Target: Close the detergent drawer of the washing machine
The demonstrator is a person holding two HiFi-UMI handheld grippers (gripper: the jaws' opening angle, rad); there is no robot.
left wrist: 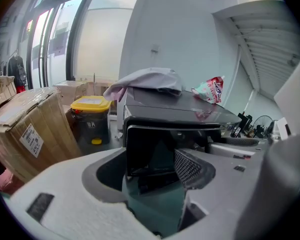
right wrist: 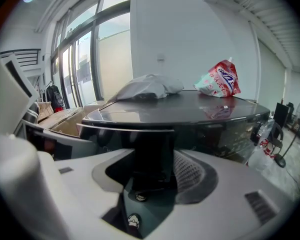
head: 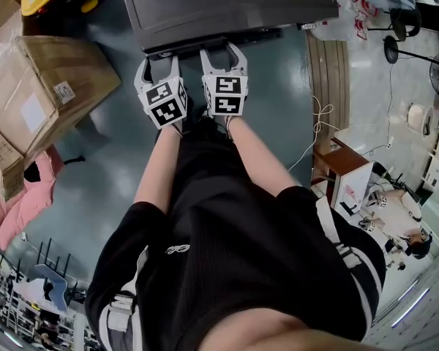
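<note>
Detergent drawer (left wrist: 150,149) juts from the washing machine (head: 227,6) — left tongs (head: 159,64) and right tongs (head: 222,55), both open, wait at its face; next, a straight push inward.

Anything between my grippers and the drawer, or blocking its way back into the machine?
Nothing visible. The left gripper and right gripper sit open right at the drawer front. The cloth and pouch lie on top of the machine, off the drawer's path. Inside the slot can't be seen.
</note>
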